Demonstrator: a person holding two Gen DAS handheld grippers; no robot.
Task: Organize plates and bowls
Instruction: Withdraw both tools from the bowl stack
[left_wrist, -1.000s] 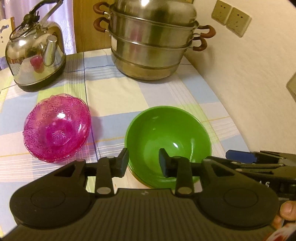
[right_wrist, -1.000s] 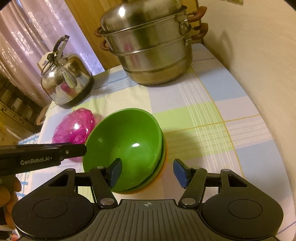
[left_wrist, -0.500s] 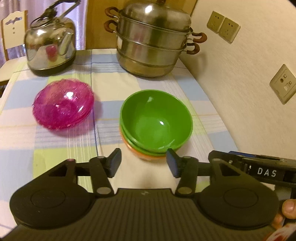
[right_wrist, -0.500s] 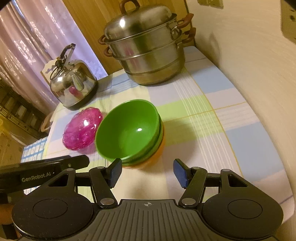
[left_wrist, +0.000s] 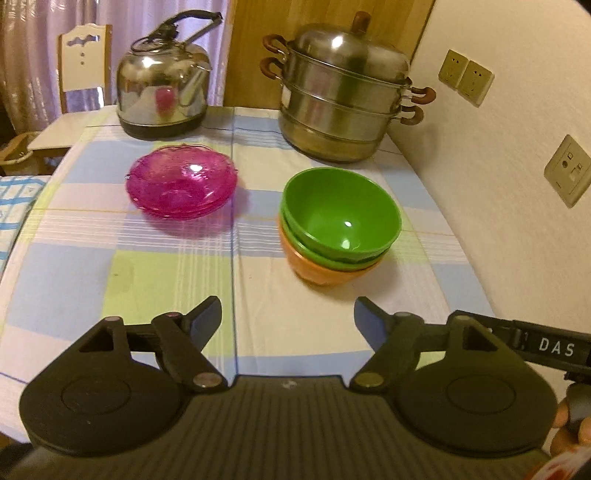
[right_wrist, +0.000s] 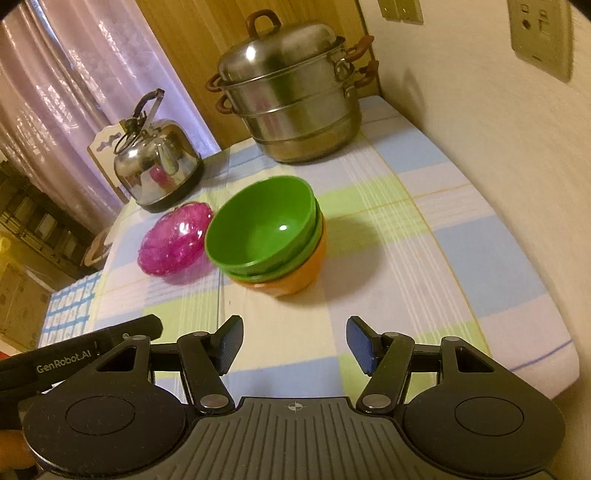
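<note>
Left gripper: our left gripper (left_wrist: 288, 315) sits at the bottom centre of its own view, jaws opening and already wide, with nothing between them but bare tablecloth.
Right gripper: our right gripper (right_wrist: 293, 341) sits at the bottom centre of its view, jaws apart about halfway and empty; its arm also shows at the lower right of the left view.
Bowl stack: we see a green bowl (left_wrist: 341, 212) nested in a second green bowl, both seated in an orange bowl (left_wrist: 321, 271), right of centre in the left view and at centre in the right view (right_wrist: 266, 229).
Pink dishes: a stack of pink glass dishes (left_wrist: 181, 182) lies left of centre, near the bowl stack but not touching it.
Table: the checked tablecloth (left_wrist: 173, 273) covers the table; a steel kettle (left_wrist: 162, 86) stands at the upper left and a tiered steamer pot (left_wrist: 343, 99) at the upper right, both behind the dishes.
Progress: we judge the sorting close to done, with bowls in one pile and glass dishes in another.
Risk, stack: the top bowls look tilted in the orange one, so a nudge from either finger could tip or slide the pile.
Risk, glass: the pink dishes look thin and slippery; a pinch on the rim could chip them or let one slip.
Risk, cloth: a finger dragging low could snag the cloth and pull both piles.
</note>
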